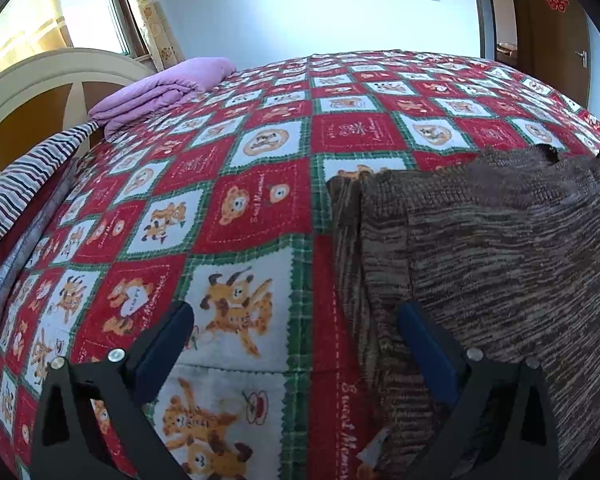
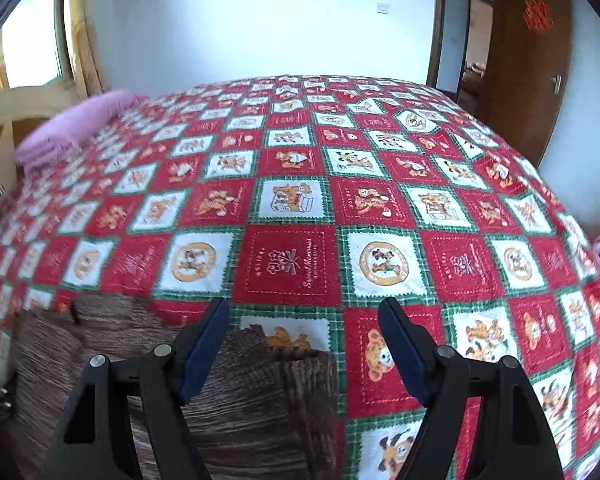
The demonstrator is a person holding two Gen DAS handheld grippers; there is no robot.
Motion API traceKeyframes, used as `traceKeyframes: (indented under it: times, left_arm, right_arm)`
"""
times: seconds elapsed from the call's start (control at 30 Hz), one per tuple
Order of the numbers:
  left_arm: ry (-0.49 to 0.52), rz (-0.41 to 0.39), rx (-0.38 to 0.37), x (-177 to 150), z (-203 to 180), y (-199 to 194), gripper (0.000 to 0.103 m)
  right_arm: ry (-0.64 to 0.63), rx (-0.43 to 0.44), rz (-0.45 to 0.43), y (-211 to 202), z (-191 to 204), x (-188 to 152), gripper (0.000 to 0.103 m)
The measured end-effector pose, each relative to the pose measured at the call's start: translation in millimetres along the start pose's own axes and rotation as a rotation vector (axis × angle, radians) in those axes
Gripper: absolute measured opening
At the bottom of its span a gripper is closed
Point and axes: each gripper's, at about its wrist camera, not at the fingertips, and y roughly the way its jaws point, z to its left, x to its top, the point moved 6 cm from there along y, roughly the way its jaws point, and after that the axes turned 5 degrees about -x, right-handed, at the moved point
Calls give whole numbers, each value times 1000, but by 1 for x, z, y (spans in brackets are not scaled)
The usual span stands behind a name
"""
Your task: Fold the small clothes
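I see my left gripper (image 1: 296, 330) with its jaws wide apart and nothing held between them. Its right blue pad (image 1: 424, 346) stands over the left border of the brown and grey striped knitted garment (image 1: 500, 248), but I cannot tell if it touches the cloth; the left pad (image 1: 168, 340) is above the bare cover. My right gripper (image 2: 304, 336) is wide too, and empty. Its left pad (image 2: 206, 346) is over the right part of the same garment (image 2: 252, 408), and the right pad (image 2: 404, 354) is over the cover beside it.

The garment lies flat on the red, white and green checked bed cover with teddy bear pictures (image 1: 260, 208), close to my side of the bed. In the left view its left edge runs almost straight away from me, with a ribbed band along it, and its far edge is uneven, with a small dark notch. To the left, to the right and beyond it the cover is free and wide, so there is much room.

The knit looks coarse, with fine streaks. The cover looks soft and fleecy, with zigzag borders around each square. A folded lilac blanket (image 1: 160, 88) rests at the far left corner, near a cream curved headboard (image 1: 40, 76), and a striped cloth (image 1: 24, 184) hangs at the left edge. The right view is a little blurred on its left side
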Motion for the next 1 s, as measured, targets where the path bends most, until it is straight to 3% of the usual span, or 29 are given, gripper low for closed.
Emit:
traceKeyframes:
  times: [0.1, 0.3, 0.47, 0.63, 0.7, 0.9, 1.0]
  left_arm:
    - [-7, -2, -2, 0, 1, 0, 103]
    - [-77, -16, 23, -8, 13, -14, 103]
    - [-173, -78, -94, -30, 22, -60, 103]
    - [-142, -66, -215, -53, -1, -81, 102]
    - [-134, -52, -241, -57, -8, -81, 86]
    - [-141, -12, -308, -58, -20, -79, 57]
    - [-133, 2, -337, -59, -27, -75, 54]
  right_arm:
    - [-28, 9, 20, -8, 3, -22, 77]
    - [-17, 143, 127, -26, 10, -96, 77]
    - [-17, 195, 131, -56, 1, -145, 77]
    - [28, 185, 103, -71, -20, -164, 72]
    - [53, 189, 105, -73, -25, -168, 67]
    - [63, 195, 81, -82, -26, -172, 61]
    - [74, 204, 71, -84, -27, -171, 61]
